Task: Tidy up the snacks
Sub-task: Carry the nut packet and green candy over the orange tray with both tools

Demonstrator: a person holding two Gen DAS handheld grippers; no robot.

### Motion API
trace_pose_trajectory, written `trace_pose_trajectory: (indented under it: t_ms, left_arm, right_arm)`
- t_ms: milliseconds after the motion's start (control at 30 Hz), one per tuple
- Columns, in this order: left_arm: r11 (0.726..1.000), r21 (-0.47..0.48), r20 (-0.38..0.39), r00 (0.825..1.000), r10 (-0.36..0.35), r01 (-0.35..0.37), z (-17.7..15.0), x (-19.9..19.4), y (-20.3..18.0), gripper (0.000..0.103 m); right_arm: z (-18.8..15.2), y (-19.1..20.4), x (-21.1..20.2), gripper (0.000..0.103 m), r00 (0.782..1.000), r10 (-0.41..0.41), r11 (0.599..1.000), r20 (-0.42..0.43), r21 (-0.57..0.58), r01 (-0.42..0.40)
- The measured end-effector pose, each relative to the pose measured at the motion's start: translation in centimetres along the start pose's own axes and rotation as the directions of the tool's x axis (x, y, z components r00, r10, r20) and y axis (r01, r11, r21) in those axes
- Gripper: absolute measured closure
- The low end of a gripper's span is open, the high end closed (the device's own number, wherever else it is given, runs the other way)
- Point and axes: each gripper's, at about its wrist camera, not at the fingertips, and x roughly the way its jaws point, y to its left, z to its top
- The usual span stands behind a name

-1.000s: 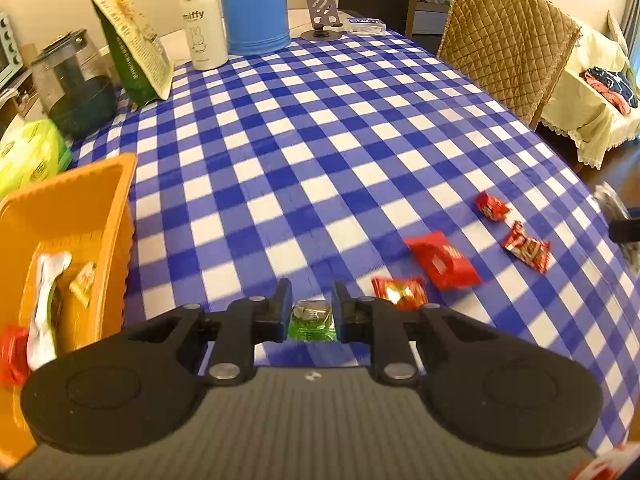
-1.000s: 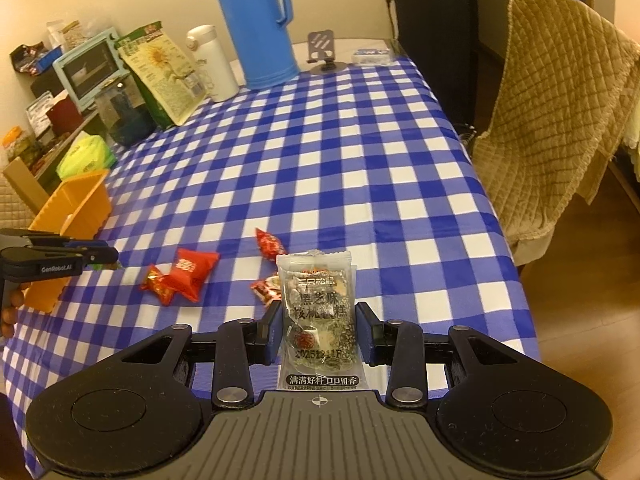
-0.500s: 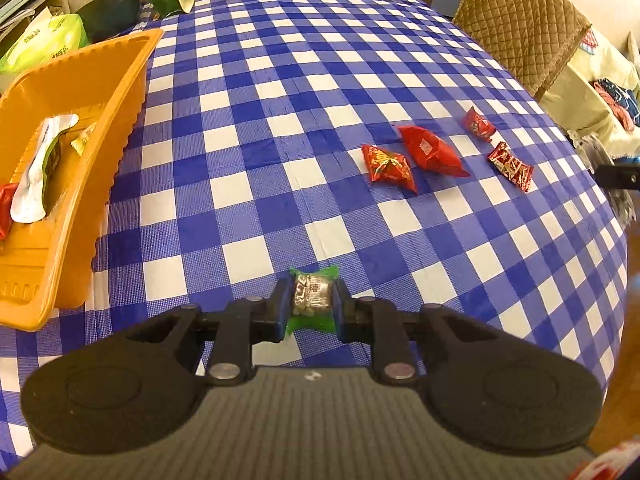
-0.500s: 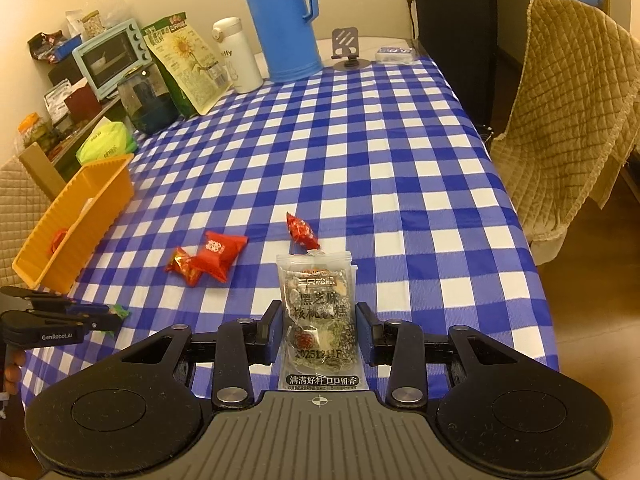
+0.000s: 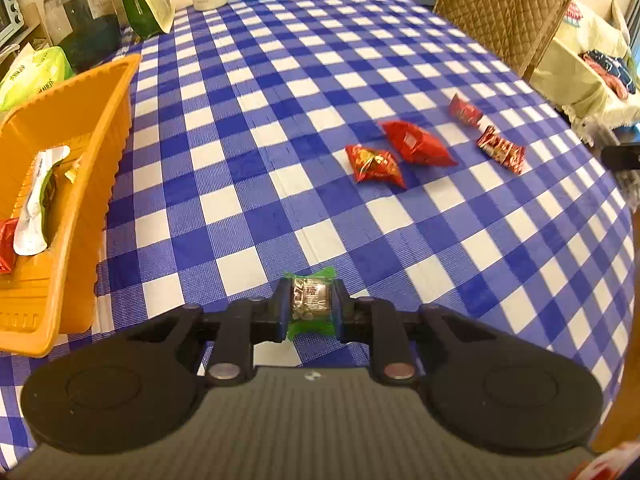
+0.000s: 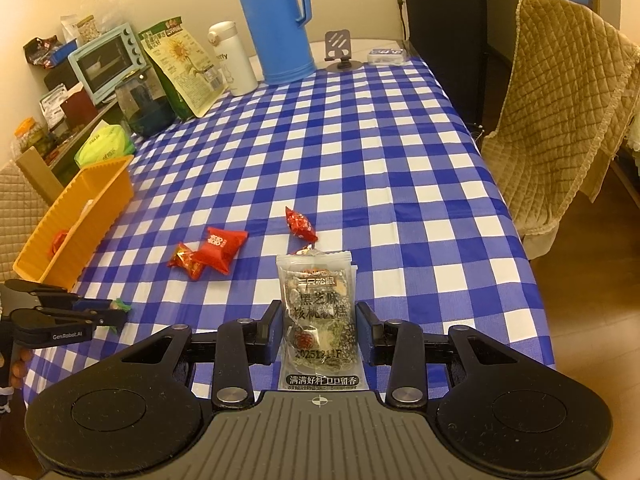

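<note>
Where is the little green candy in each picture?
Left wrist: the green candy sits bottom centre, pinched in the left gripper.
Right wrist: its green tip pokes out at the far left, at that gripper's fingertips.
Shared landmark: the orange bin nearby.

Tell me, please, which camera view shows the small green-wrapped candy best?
The left wrist view: the green-wrapped candy sits close and centred, clamped in the left gripper. The right wrist view shows only a tiny green tip at that gripper's fingers, far left.
</note>
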Motion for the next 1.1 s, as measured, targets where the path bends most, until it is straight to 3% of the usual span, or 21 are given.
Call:
trace_pose_trajectory:
  t_ms: [333, 567, 833, 1100]
  left_arm:
    - [0.995, -0.095, 0.085, 0.996, 0.0, 0.008, -1.1, -5.8, 1.5, 0.085]
    - [0.979, -0.198, 0.121, 0.99, 0.068, -0.044, -3.2, -10.4, 4.7, 0.085]
    - [0.948, -0.288, 0.135, 0.974, 0.182, -0.137, -5.3, -14.6, 9.3, 0.085]
    - [0.922, -0.333, 0.16, 0.951, 0.264, -0.2, -5.5, -17.3, 13.7, 0.085]
  right_arm:
    - [0.3, 3.0, 0.0, 0.065, 0.999, 0.053, 0.997, -0.011, -0.047, -0.053]
    - [0.0, 8.0, 1.1, 0.065, 0.985, 0.157, 0.979, -0.076, -0.116, -0.165]
    - [-0.4, 16.5, 3.2, 0.065, 0.929, 0.318, 0.91, -0.19, -0.215, -0.355]
    - [0.6, 25.1, 5.0, 0.065, 0.874, 0.419, 0.831, -0.247, -0.285, -0.479]
